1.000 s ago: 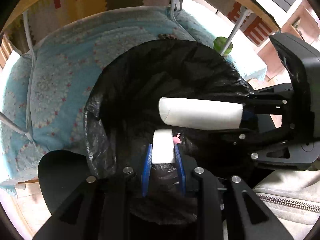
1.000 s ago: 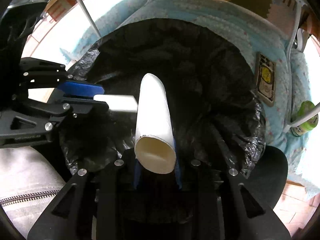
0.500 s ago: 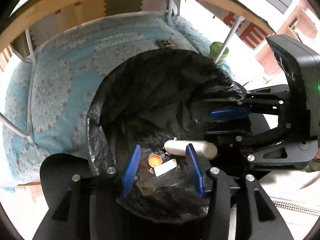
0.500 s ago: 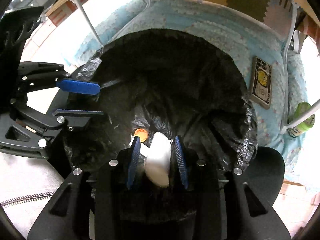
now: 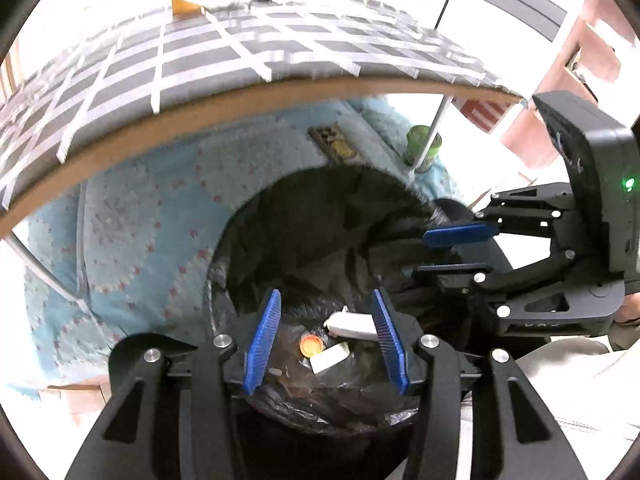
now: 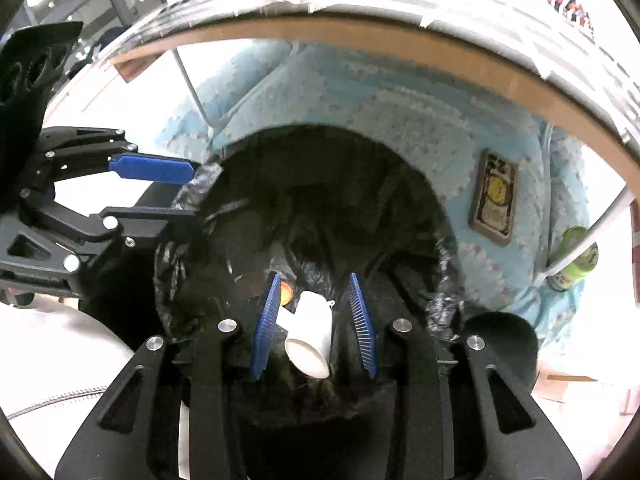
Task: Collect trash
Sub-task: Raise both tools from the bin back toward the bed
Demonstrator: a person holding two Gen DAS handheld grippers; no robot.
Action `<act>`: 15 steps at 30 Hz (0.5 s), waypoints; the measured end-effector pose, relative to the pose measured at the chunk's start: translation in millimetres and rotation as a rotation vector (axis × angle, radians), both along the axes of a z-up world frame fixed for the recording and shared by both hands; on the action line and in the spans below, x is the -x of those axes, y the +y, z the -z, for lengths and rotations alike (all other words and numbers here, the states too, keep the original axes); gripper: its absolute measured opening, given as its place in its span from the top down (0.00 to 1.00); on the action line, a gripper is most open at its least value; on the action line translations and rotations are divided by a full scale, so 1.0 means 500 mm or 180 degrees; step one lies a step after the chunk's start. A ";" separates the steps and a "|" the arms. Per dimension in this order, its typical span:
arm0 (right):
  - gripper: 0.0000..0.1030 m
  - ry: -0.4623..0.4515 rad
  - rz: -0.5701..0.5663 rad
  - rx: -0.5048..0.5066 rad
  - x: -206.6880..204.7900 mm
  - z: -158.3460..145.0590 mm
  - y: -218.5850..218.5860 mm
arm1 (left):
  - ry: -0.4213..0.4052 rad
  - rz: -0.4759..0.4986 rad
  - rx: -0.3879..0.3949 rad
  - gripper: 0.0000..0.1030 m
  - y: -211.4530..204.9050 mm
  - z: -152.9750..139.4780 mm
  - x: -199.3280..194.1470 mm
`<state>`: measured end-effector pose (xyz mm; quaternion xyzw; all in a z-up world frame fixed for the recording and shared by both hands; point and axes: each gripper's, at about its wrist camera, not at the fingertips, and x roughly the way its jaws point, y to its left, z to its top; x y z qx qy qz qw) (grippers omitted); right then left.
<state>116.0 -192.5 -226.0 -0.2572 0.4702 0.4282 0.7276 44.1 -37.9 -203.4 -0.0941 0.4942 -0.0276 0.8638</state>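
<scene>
A black trash bag point(image 5: 320, 220) point(image 6: 320, 184) gapes open below both grippers. At its bottom lie a white paper cup point(image 6: 310, 334) point(image 5: 352, 323) on its side, a small white block point(image 5: 330, 358) and an orange cap point(image 5: 311, 345). My left gripper point(image 5: 325, 293) hangs above the bag, open, with its blue pads wide apart and touching nothing. My right gripper point(image 6: 314, 277) is also open over the bag. The cup shows between its pads but lies far below them. Each gripper appears side-on in the other's view, the right gripper point(image 5: 420, 253) and the left gripper point(image 6: 195, 194).
A table edge with a grey checked cloth point(image 5: 240, 52) arches over the bag. A light blue quilt point(image 5: 140, 220) lies behind the bag, with a small dark card point(image 6: 494, 196) on it. A green bottle point(image 6: 576, 258) stands by a metal leg. A person's pale zipped garment point(image 5: 580, 380) is at the lower right.
Both grippers let go: the white block left the left one and the cup left the right one, and both landed in the bag. Both grippers then rose, bringing the tabletop into view.
</scene>
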 end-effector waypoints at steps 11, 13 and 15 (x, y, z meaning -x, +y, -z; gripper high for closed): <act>0.62 -0.0207 -0.0105 -0.0337 0.010 -0.108 -0.002 | -0.0454 0.0008 -0.0244 0.56 0.014 -0.129 -0.001; 0.62 -0.0247 -0.0133 -0.0374 0.007 -0.124 0.001 | -0.0585 -0.0007 -0.0249 0.56 0.022 -0.159 -0.002; 0.62 -0.0337 -0.0175 -0.0379 0.005 -0.143 0.004 | -0.0675 0.0019 -0.0314 0.56 0.022 -0.183 -0.006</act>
